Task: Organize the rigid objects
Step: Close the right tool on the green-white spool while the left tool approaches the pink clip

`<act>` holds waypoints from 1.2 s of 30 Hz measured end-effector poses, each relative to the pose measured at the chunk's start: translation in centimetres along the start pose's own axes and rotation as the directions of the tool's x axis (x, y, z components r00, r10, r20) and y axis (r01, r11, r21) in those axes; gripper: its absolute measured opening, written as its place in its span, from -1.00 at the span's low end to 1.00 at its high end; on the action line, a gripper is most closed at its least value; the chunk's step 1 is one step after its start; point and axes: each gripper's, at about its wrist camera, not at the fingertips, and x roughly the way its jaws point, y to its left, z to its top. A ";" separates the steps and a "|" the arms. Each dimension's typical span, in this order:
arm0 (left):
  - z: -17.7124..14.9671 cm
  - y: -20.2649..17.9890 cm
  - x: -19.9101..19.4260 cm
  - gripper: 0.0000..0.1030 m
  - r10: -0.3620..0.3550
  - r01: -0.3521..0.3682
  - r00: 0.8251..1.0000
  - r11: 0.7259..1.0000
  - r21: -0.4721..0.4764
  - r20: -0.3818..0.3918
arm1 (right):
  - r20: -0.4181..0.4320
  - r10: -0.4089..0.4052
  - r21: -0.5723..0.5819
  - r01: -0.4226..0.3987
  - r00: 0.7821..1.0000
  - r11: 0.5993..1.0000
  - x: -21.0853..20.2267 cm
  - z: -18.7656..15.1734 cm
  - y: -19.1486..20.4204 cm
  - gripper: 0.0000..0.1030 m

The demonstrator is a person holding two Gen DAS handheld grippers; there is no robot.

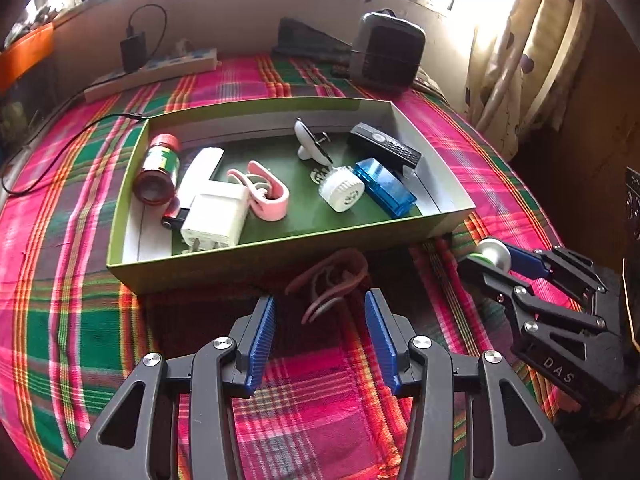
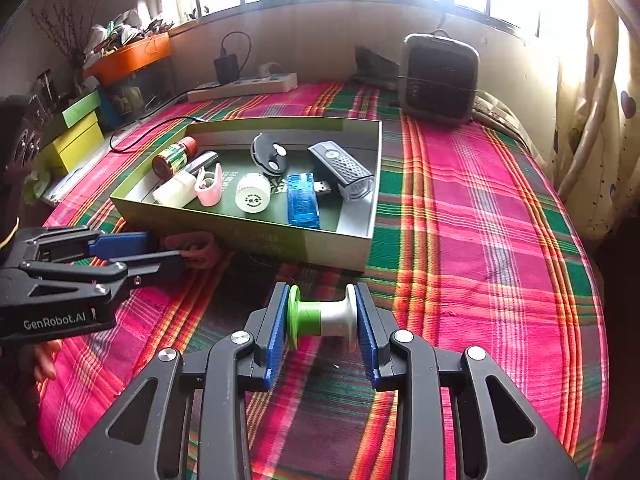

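Jaws of the right gripper (image 2: pixel 322 326) are clamped on a green-and-white spool (image 2: pixel 322 318), held just in front of the green box's (image 2: pixel 240 232) near wall, above the plaid bedcover (image 2: pixel 480 220). The left gripper (image 1: pixel 320 312) is seen with jaws wide; a pink clip (image 1: pixel 328 280) lies just beyond them, untouched, against the box's near wall. Inside the box are laid a red-capped bottle (image 1: pixel 158 168), a white charger (image 1: pixel 214 216), another pink clip (image 1: pixel 264 192), a white round cap (image 1: pixel 344 190) and a blue USB stick (image 1: pixel 386 186).
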 end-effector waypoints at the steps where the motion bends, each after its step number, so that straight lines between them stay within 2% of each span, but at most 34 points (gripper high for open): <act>1: -0.1 -0.4 0.0 -0.13 -0.012 0.012 1.000 1.000 0.010 -0.002 | 0.000 0.000 0.003 0.000 1.000 1.000 0.0 0.0 -0.1 -0.35; 9: -0.6 -2.9 -0.2 -0.13 -0.056 0.056 0.998 0.996 0.065 -0.008 | -0.002 0.000 0.020 0.000 1.000 1.000 -0.1 -0.2 -0.8 -0.35; 12: -0.6 -3.1 -0.8 -0.13 -0.049 0.048 0.999 0.996 0.072 0.007 | -0.003 0.002 0.022 -0.002 1.000 1.000 -0.1 -0.3 -1.0 -0.35; 13: -0.6 -3.1 -1.1 -0.13 -0.026 0.024 0.999 0.997 0.073 0.024 | -0.005 0.003 0.022 -0.003 1.000 1.000 0.0 -0.4 -1.0 -0.35; 15: -0.6 -3.4 -1.6 -0.13 0.072 -0.079 0.995 0.992 0.103 0.073 | -0.008 0.006 0.021 -0.006 1.000 1.000 0.1 -0.4 -1.0 -0.35; 16: -0.6 -3.4 -1.6 -0.13 0.096 -0.105 0.992 0.988 0.115 0.081 | -0.010 0.008 0.019 -0.008 1.000 1.000 0.1 -0.4 -1.0 -0.35; 21: 0.1 -2.3 -0.6 -0.13 0.083 -0.087 0.996 0.992 0.089 0.045 | -0.010 0.010 0.015 -0.010 1.000 1.000 0.2 -0.5 -0.9 -0.35; 25: 0.4 -2.2 0.4 -0.13 0.045 -0.046 0.999 0.995 0.088 0.010 | -0.009 0.008 0.012 -0.008 1.000 1.000 0.2 -0.5 -0.9 -0.35; 36: 0.4 -2.3 1.5 -0.13 0.083 -0.084 0.996 0.993 0.084 0.013 | -0.010 0.002 0.005 -0.002 1.000 1.000 0.2 -0.5 -0.7 -0.35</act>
